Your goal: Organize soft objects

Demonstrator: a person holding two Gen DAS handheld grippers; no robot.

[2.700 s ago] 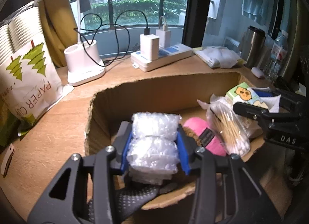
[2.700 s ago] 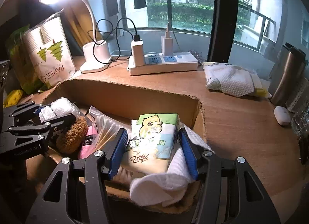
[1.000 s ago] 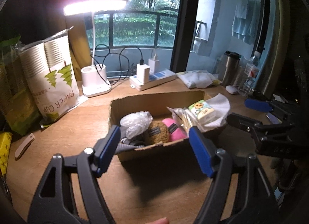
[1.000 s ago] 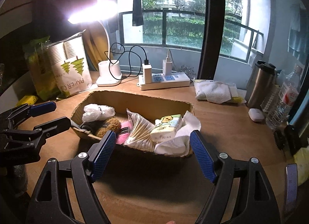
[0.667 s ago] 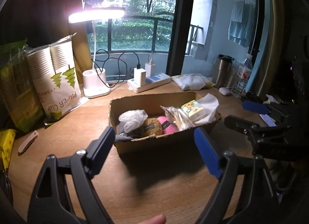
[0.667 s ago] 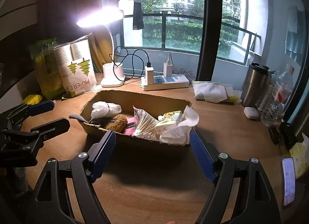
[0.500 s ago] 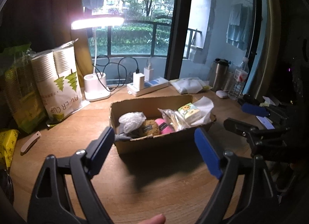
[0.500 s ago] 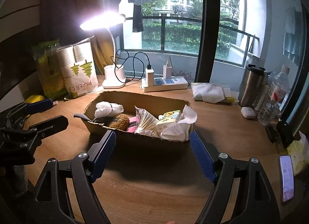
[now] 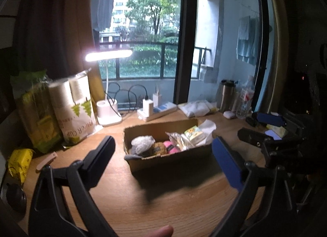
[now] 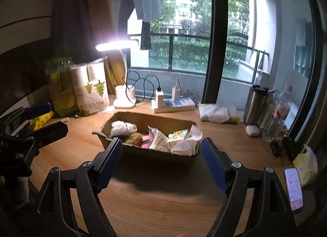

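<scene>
A shallow cardboard box (image 10: 155,153) is being shown resting on the wooden desk (image 10: 163,206), its long axis running across the right wrist view from left to right, with the left end lying slightly farther from the camera than the right. In the left wrist view the same box (image 9: 169,159) is being seen at an angle, its near left corner pointing toward the camera and its long side running off to the right. The soft objects are being kept inside it in a row along that long axis: a crumpled plastic wrap bundle (image 10: 122,127) at the left end, a brown fuzzy ball (image 10: 133,138) and a pink ball (image 10: 146,140) beside it, a clear bag of cotton swabs (image 10: 158,141) in the middle, and a tissue pack (image 10: 177,135) lying on a white cloth (image 10: 190,144) at the right end. A dark grey piece (image 10: 99,133) is being left hanging over the left rim. The left gripper (image 9: 163,159) is being held well back from the box with its jaws spread wide and nothing between them; they have just been opening further. The right gripper (image 10: 161,163) is likewise being held back from the box, its blue pads (image 10: 214,165) standing far apart and gripping nothing. A lit desk lamp (image 10: 118,46) and a power strip (image 10: 173,105) are being seen behind the box.
</scene>
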